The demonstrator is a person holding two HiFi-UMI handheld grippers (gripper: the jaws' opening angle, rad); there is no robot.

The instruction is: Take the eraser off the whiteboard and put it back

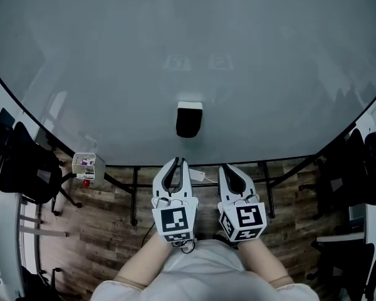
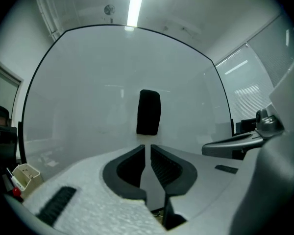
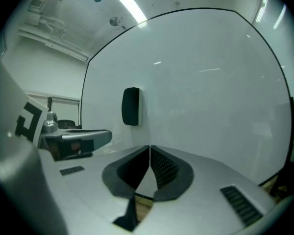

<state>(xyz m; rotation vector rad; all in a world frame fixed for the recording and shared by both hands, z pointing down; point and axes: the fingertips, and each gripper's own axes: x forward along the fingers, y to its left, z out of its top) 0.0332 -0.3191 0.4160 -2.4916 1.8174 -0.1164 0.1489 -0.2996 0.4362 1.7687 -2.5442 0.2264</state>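
Eraser upright on whiteboard near bottom edge, straight ahead of left gripper, apart; jaws closing, empty. Right gripper together, farther.

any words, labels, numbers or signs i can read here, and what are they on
No readable text in any view.
Large pale glossy whiteboard: two faint marks, too blurred to read.
Black rectangular eraser: no label visible.
Black-and-white square coded markers: patterns only, no letters.
Small white box at the board's lower edge: any print too small to read.
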